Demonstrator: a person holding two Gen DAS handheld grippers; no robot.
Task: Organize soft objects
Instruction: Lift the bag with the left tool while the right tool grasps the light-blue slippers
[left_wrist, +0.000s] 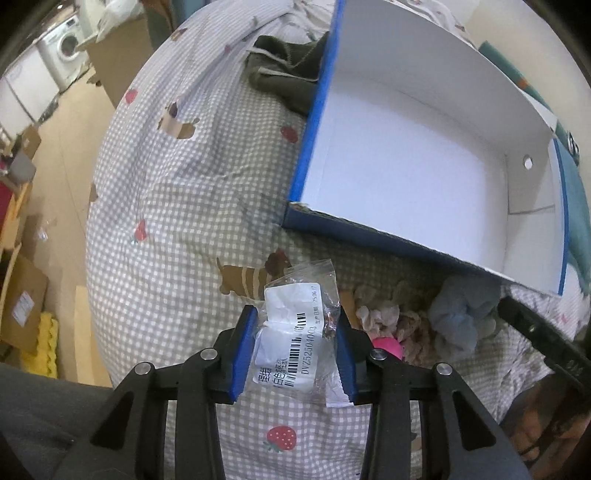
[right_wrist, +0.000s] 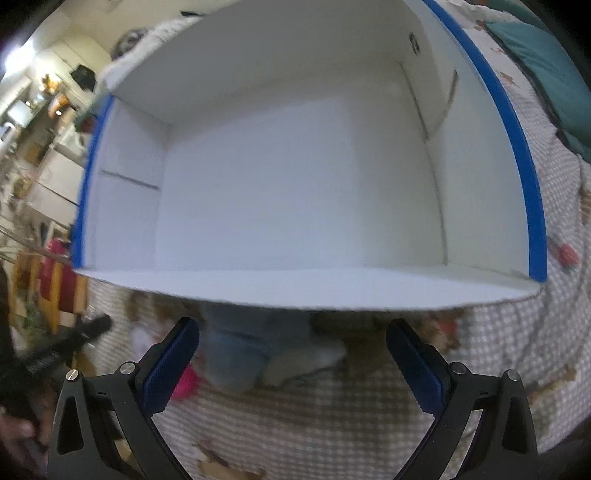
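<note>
Left tool (left_wrist: 295, 350): blue pads closed partway on a clear plastic packet (left_wrist: 295, 332) with a white barcode label, pinched at its sides and lifted just clear of the checked bedsheet (left_wrist: 177, 206). Judged held this way for carrying to the box.

Right tool (right_wrist: 291, 365): jaws spread wide, holding nothing, poised low over the bedsheet in front of the box wall; view motion-blurred. Between its pads lies a pale blue soft item (right_wrist: 240, 354), with something pink (right_wrist: 184, 384) beside the left pad. Contact cannot be told; judged ready to take the blue piece.

Soft pile, left view: blue fuzzy item (left_wrist: 461, 314), cream and beige frilled pieces (left_wrist: 388, 317) and a pink piece (left_wrist: 388, 347), bunched just right of the left tool, against the near wall of the box.

Box (left_wrist: 424, 251): blue outside, white inside, open top, nothing in it, resting on the bed just beyond the pile; presumably the destination.

Dark olive cloth (left_wrist: 284, 74): crumpled beyond the box's far left corner, well apart from both tools.

Beyond the bed: floor with cartons, washing machine (left_wrist: 62, 51).
</note>
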